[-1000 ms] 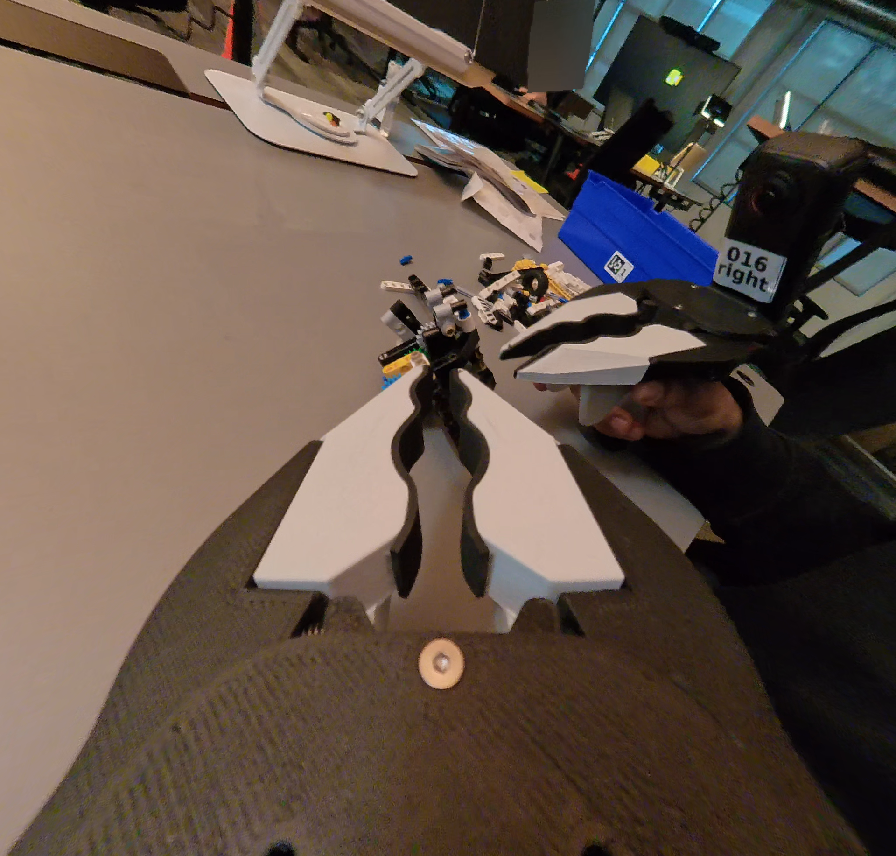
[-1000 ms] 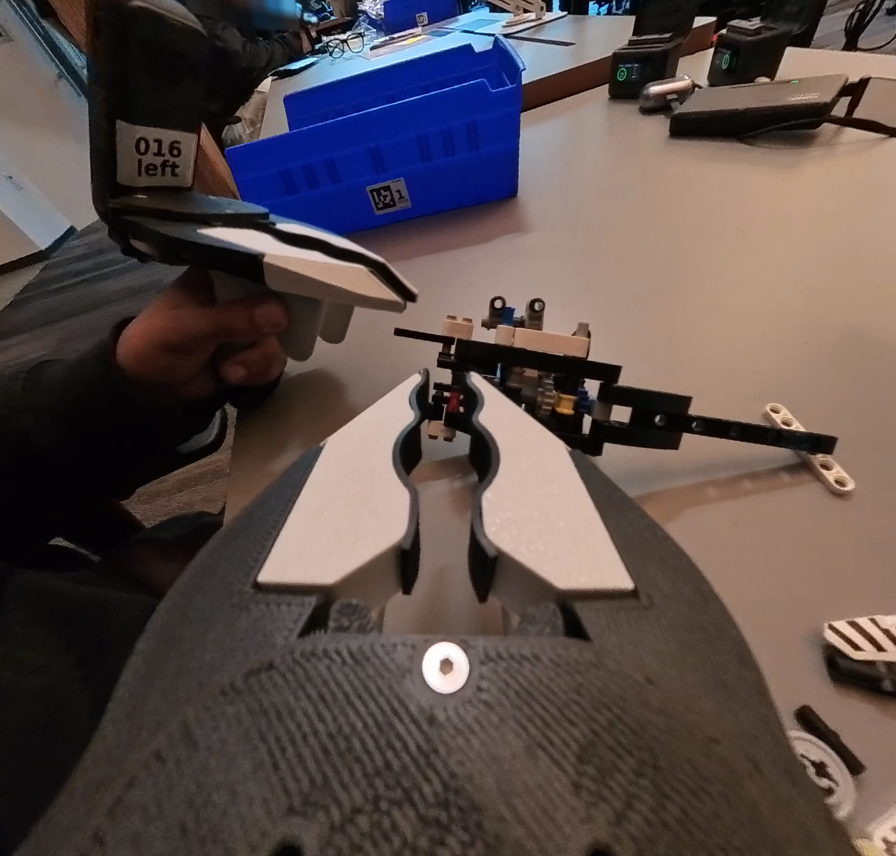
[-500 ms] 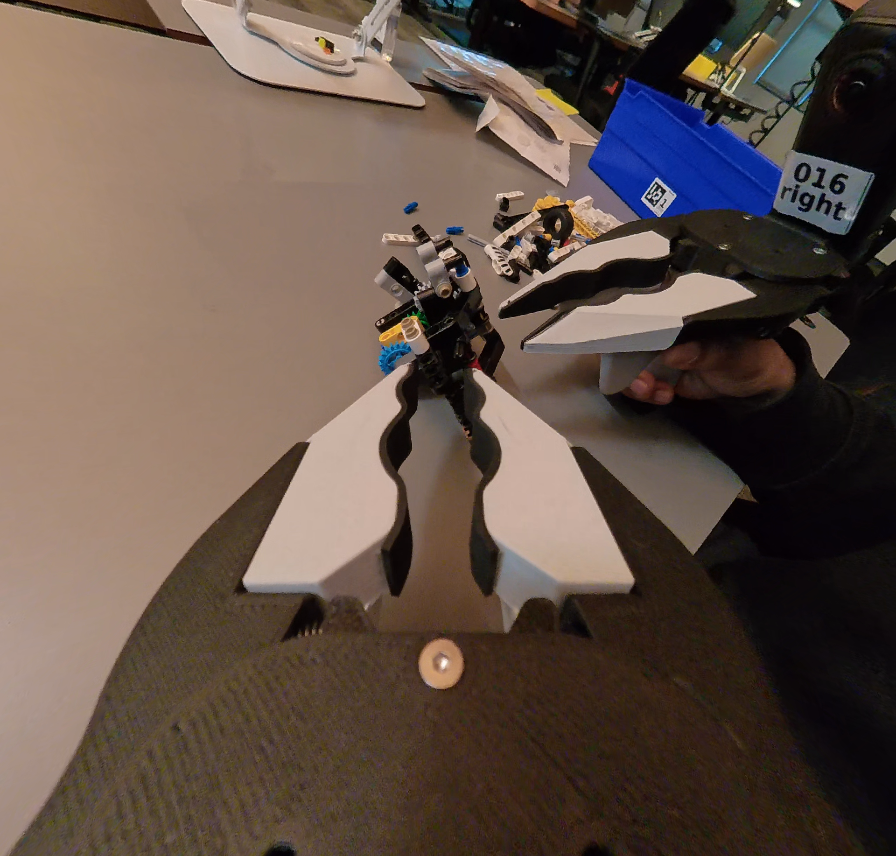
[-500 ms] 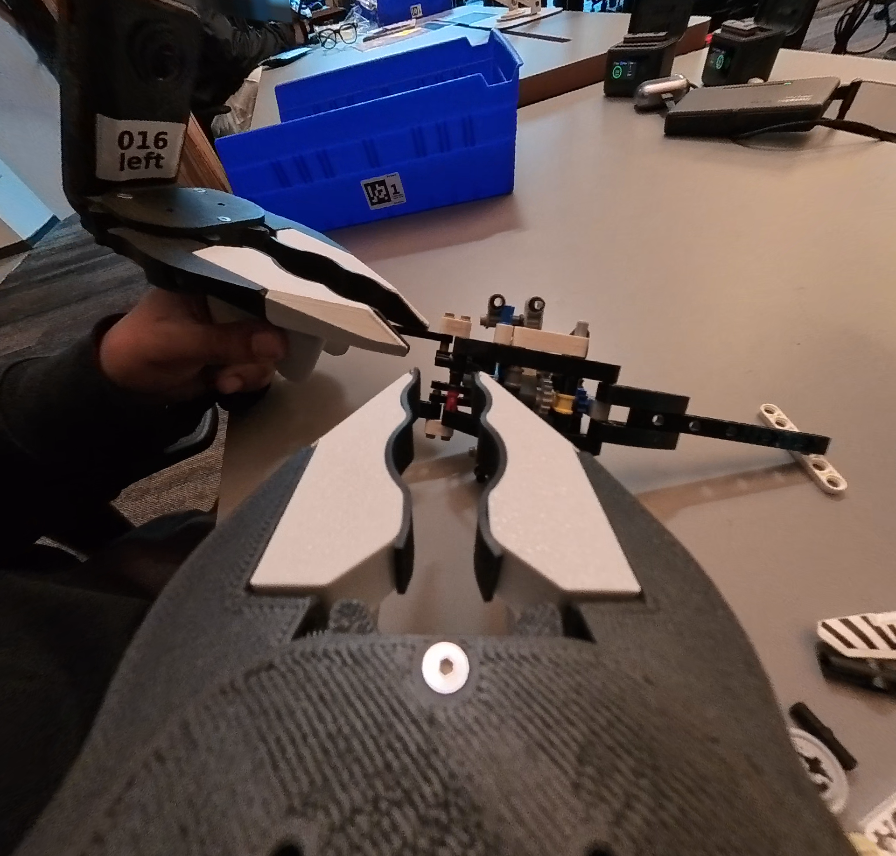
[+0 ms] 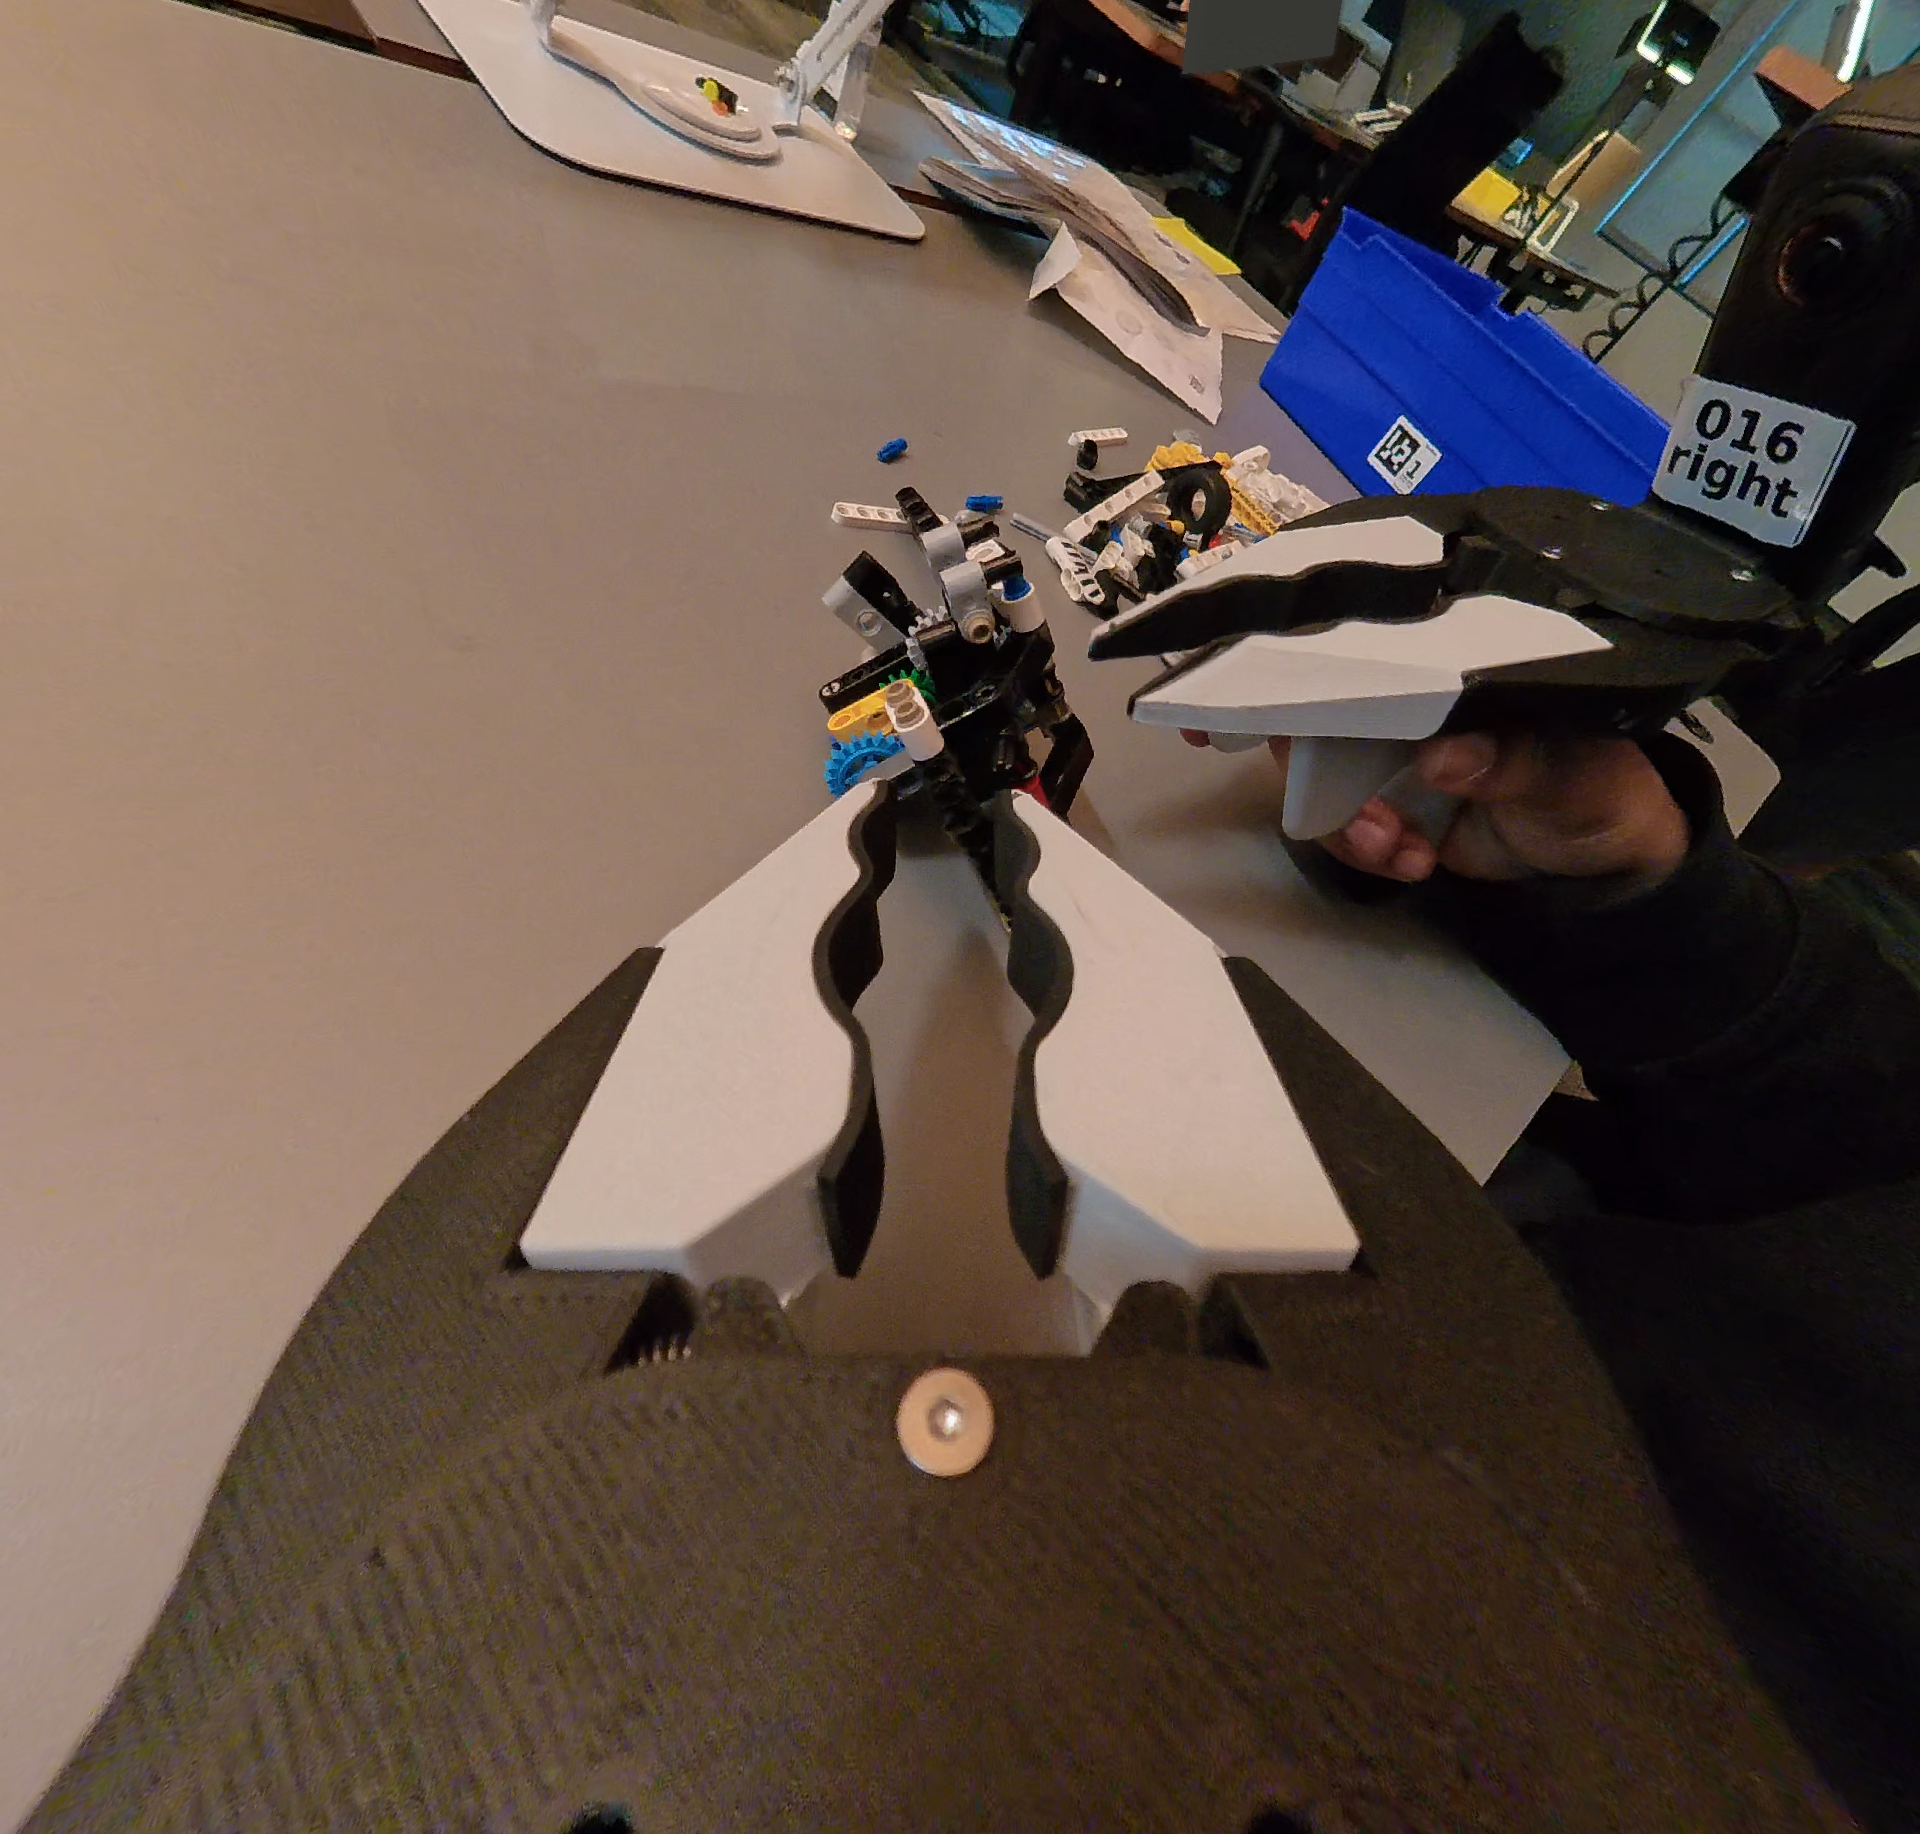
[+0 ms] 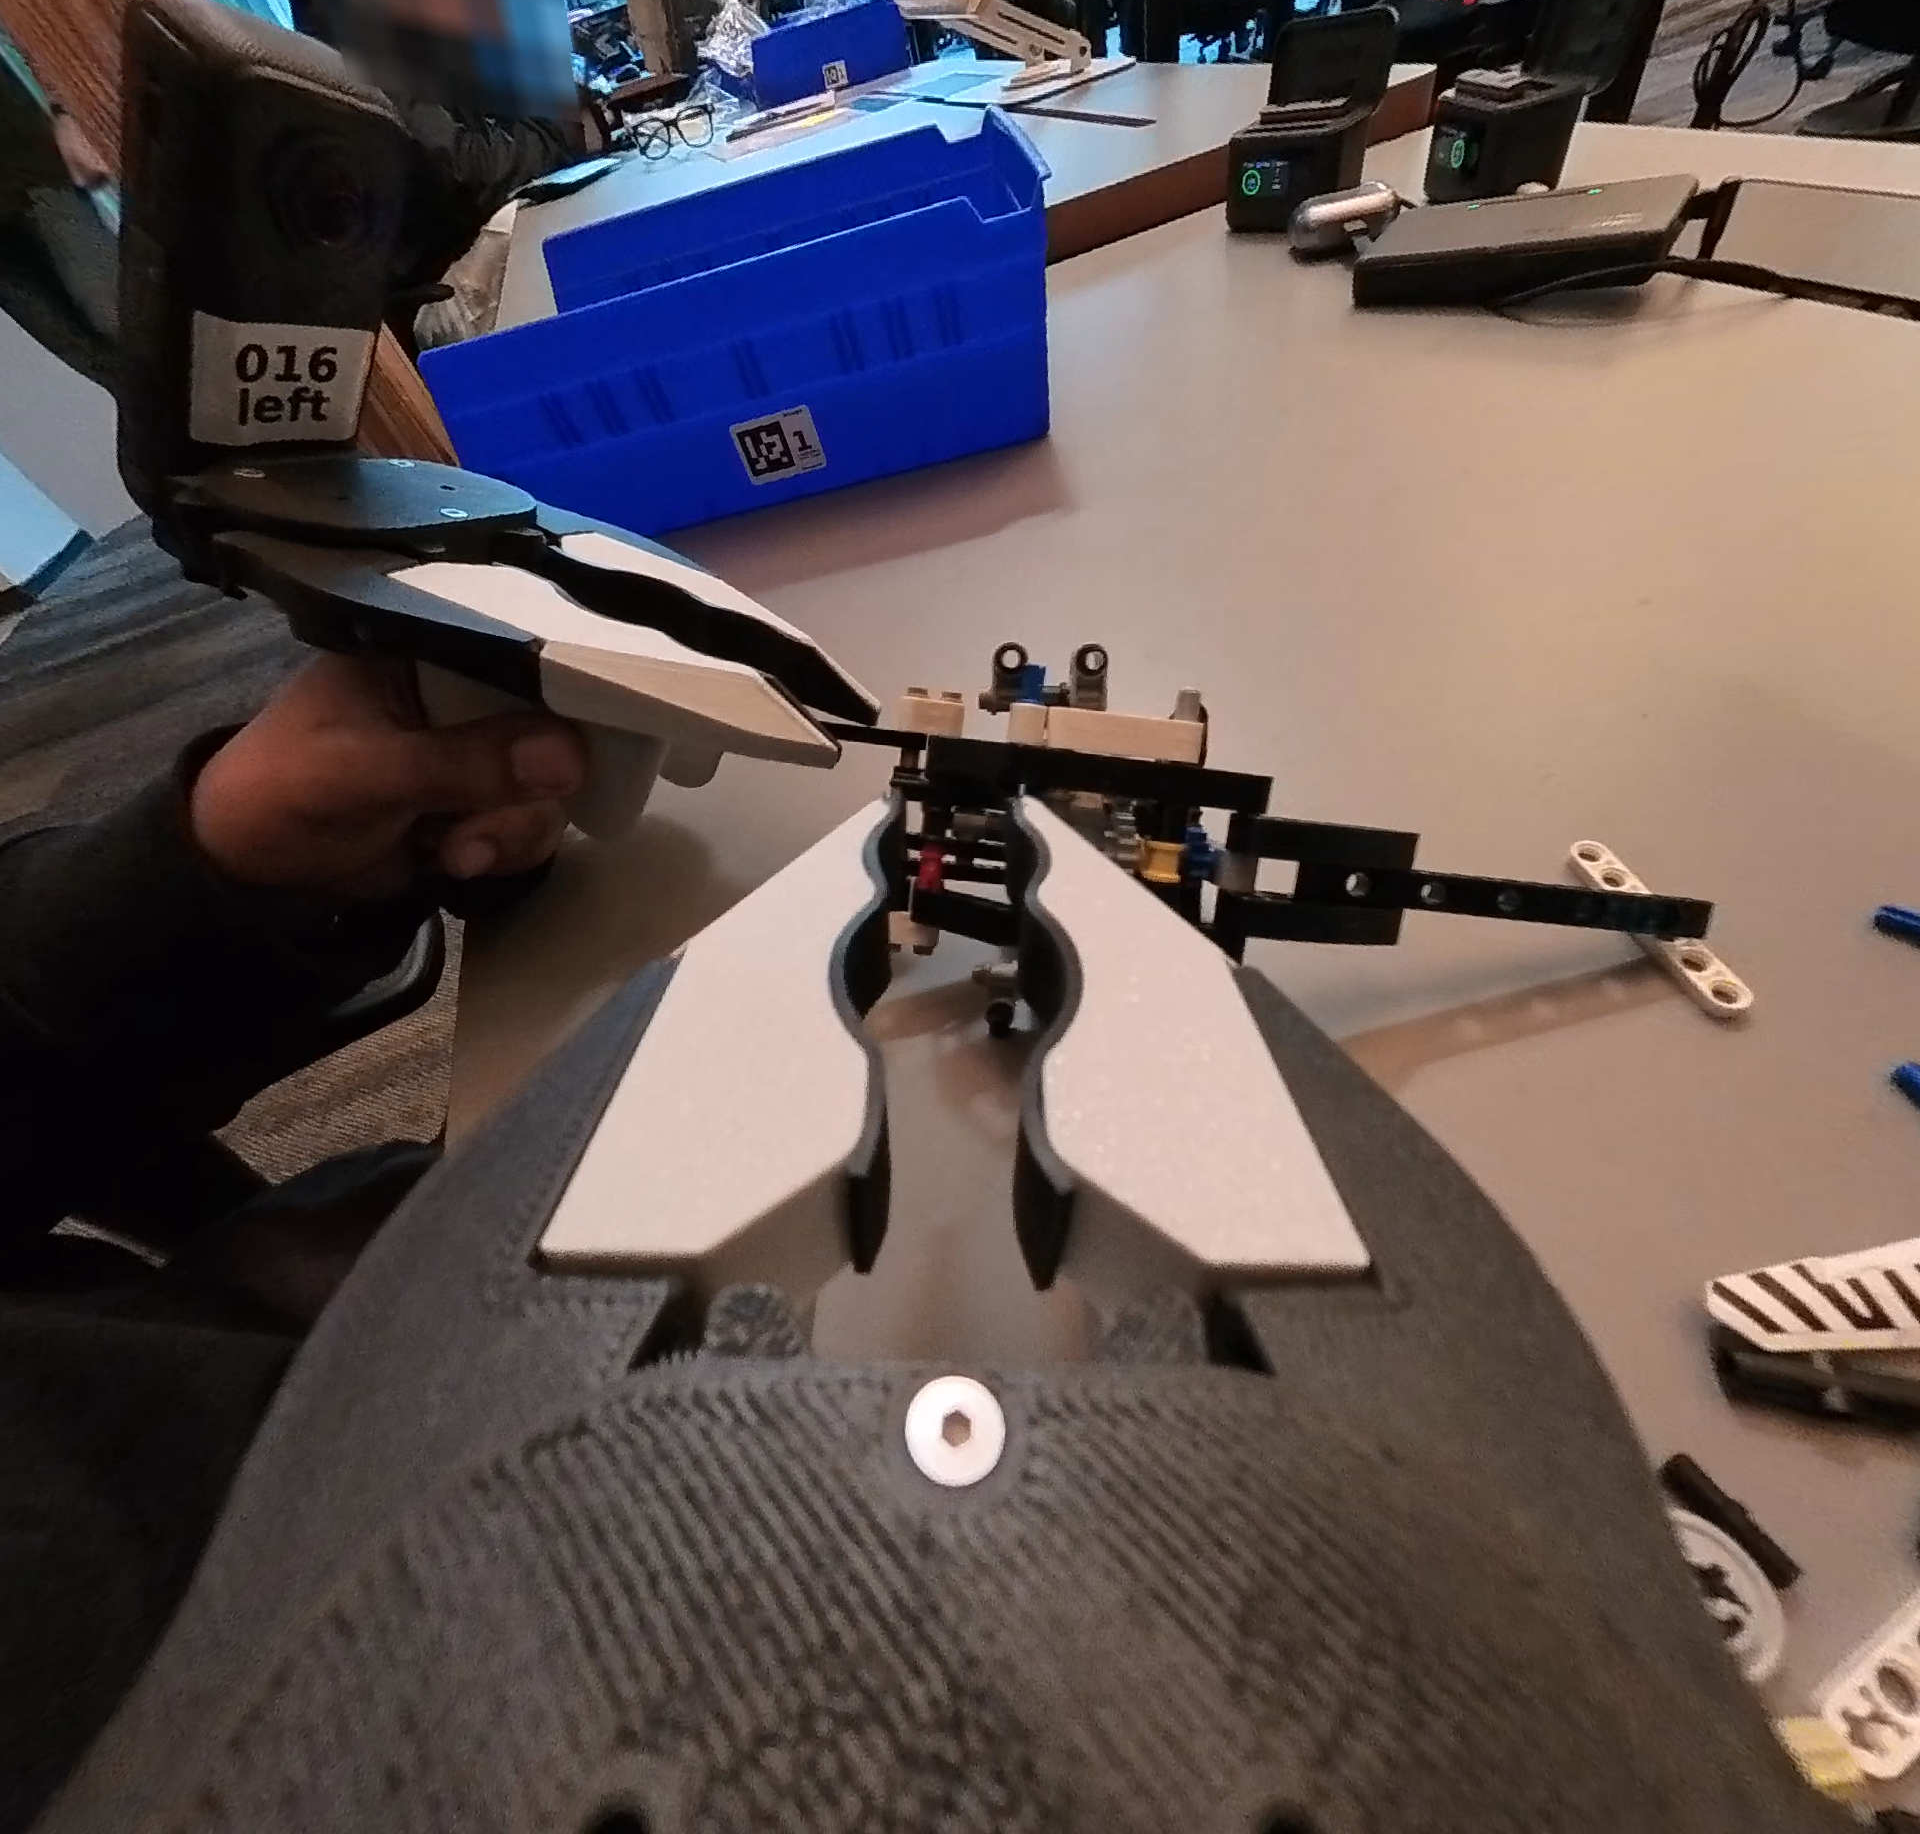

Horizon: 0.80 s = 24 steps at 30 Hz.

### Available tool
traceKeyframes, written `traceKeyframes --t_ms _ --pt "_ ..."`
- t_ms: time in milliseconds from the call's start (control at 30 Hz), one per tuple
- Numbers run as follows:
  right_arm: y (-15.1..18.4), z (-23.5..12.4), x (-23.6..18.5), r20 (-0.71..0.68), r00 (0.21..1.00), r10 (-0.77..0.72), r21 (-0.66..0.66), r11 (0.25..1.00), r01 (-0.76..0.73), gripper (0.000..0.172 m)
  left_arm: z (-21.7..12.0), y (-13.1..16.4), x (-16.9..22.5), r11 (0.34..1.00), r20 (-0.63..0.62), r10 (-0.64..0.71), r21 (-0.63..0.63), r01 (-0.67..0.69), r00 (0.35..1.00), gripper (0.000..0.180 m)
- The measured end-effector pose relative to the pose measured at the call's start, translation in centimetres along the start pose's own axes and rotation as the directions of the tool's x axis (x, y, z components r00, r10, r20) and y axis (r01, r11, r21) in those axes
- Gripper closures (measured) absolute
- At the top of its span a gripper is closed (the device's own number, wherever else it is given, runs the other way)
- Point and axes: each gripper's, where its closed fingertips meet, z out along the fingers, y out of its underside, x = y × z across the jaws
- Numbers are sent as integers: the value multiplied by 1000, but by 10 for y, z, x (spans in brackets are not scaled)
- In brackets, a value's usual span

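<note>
A small model (image 5: 966, 683) of black beams with gears and white and yellow parts stands on the grey table (image 5: 416, 537). A thin black bar (image 5: 961, 818) sticks out of it towards me. My left gripper (image 5: 951, 797) is open around that bar. The bar lies against the right pad, with a gap to the left pad. The right wrist view shows the same bar (image 6: 873, 737) running in between the left gripper's tips (image 6: 831, 730). My right gripper (image 6: 954, 813) is open at the model's side (image 6: 1091, 776). In the left wrist view the right gripper (image 5: 1112, 683) stops just short of the model.
A long black beam (image 6: 1507, 901) juts from the model over a white beam (image 6: 1662, 953). A pile of loose parts (image 5: 1164, 527) and a blue bin (image 5: 1455, 371) lie beyond. A white stand (image 5: 675, 111), papers (image 5: 1112, 236) and black devices (image 6: 1517, 236) stand farther off. The table edge (image 5: 1507, 1057) runs near the hand. There is about 5 cm between the tips of the two grippers.
My left gripper has opened and moved forward, so the black bar now lies between its tips. My right gripper has opened wider and stays at the model's side. The model has not moved.
</note>
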Motion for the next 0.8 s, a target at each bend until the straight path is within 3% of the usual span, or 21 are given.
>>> traceKeyframes --t_ms 800 --pt "0 0 1 -6 1000 5 -3 1000 -5 156 1 1 -1 1000 -5 -12 -7 12 1000 165"
